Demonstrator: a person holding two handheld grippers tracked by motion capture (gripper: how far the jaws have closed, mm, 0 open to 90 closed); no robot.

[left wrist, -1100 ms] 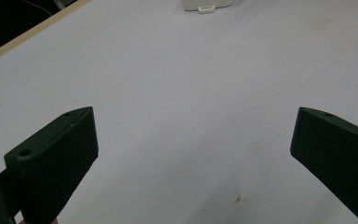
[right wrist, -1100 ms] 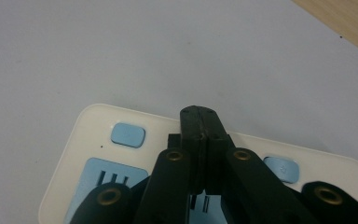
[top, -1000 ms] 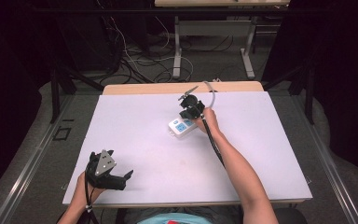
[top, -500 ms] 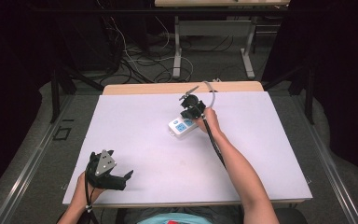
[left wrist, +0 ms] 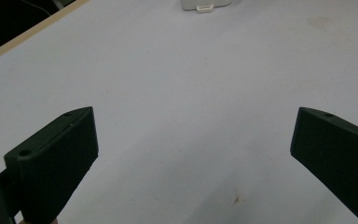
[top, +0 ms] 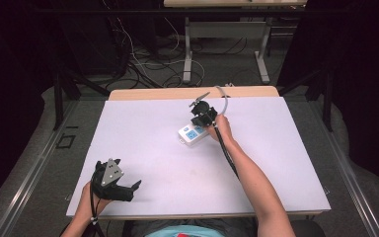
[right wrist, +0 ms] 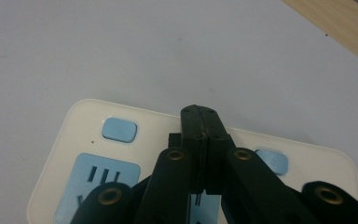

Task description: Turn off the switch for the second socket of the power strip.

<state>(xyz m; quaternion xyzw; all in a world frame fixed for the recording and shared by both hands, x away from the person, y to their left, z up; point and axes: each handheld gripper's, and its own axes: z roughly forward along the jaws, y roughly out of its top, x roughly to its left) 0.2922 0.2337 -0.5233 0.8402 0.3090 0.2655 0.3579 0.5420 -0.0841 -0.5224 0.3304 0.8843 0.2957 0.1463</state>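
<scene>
The right gripper (top: 201, 109) hung over the white power strip (top: 193, 134) at the far middle of the counter (top: 286, 163), jaws pressed together and empty, tips above its face between two blue buttons (right wrist: 119, 129). A hard push off-centre might skid the light strip, I judged. The left gripper (top: 121, 187) rested at the near edge, jaws spread wide on nothing. Nothing stood between them; the strip's grey cord (top: 223, 98) curled away behind.
</scene>
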